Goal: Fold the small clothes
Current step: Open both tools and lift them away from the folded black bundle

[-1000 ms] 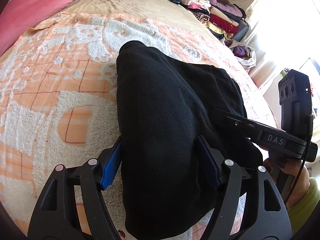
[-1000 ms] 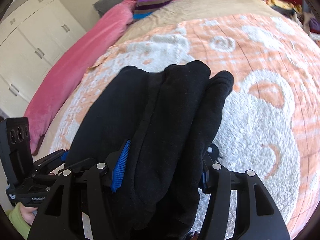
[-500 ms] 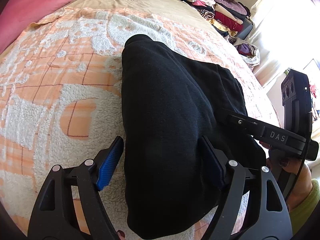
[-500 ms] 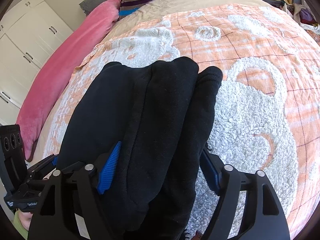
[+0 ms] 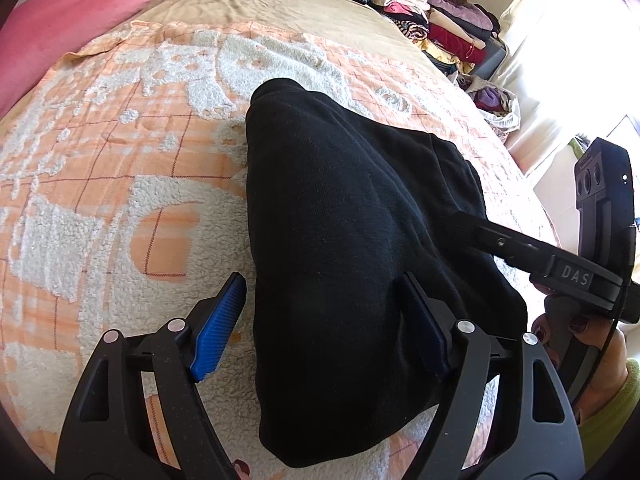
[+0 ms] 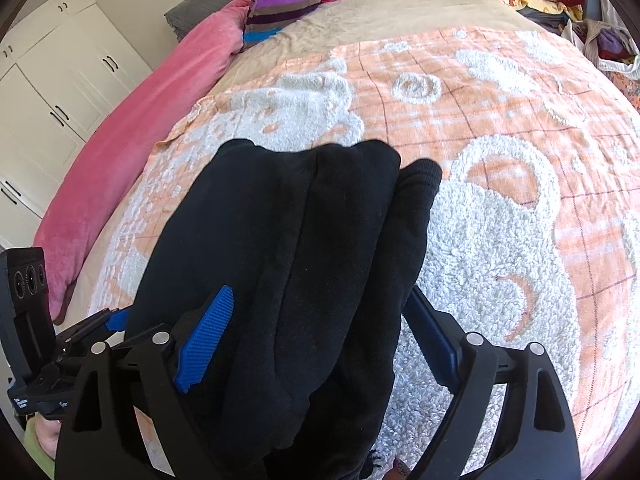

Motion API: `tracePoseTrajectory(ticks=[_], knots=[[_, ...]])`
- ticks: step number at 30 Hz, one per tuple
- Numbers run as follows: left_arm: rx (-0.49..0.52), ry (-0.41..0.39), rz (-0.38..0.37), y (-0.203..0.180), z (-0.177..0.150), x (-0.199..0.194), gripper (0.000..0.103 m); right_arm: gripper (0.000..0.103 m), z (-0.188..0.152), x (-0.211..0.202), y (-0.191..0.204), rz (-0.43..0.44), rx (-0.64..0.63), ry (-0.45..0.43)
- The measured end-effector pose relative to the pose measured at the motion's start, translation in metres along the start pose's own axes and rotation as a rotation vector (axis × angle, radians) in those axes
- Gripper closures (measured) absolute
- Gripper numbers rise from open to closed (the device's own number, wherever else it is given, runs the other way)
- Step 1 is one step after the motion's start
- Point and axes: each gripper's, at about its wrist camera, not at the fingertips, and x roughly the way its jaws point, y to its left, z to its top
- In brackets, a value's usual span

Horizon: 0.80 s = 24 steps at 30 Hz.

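A folded black garment [image 5: 352, 240] lies on the orange and white blanket [image 5: 120, 168] on the bed; it also shows in the right wrist view [image 6: 296, 264]. My left gripper [image 5: 324, 320] is open, its blue pads astride the garment's near end. My right gripper [image 6: 320, 340] is open too, its fingers astride the garment's other end. The right gripper's body shows in the left wrist view [image 5: 560, 268], pushed against the garment's right side. The left gripper's body shows at the left edge of the right wrist view [image 6: 48, 352].
A pink blanket roll [image 6: 132, 148] runs along the bed's far side. A striped folded cloth [image 6: 280, 4] and stacks of folded clothes [image 5: 432, 20] sit at the head of the bed. White cupboards [image 6: 52, 92] stand beyond.
Both grippers have drawn back a little and their jaws have widened around the black garment. The garment lies lower and flatter on the blanket.
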Motion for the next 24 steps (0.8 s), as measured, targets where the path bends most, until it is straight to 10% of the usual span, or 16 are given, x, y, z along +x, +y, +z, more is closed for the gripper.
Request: tracePoseTrajectory(ticks=[24], knots=[[0.018,-0.056,0.051,-0.002,0.010,-0.037,0.010,0.005,0.004,-0.045,0.007,-0.037,-0.028,-0.108]])
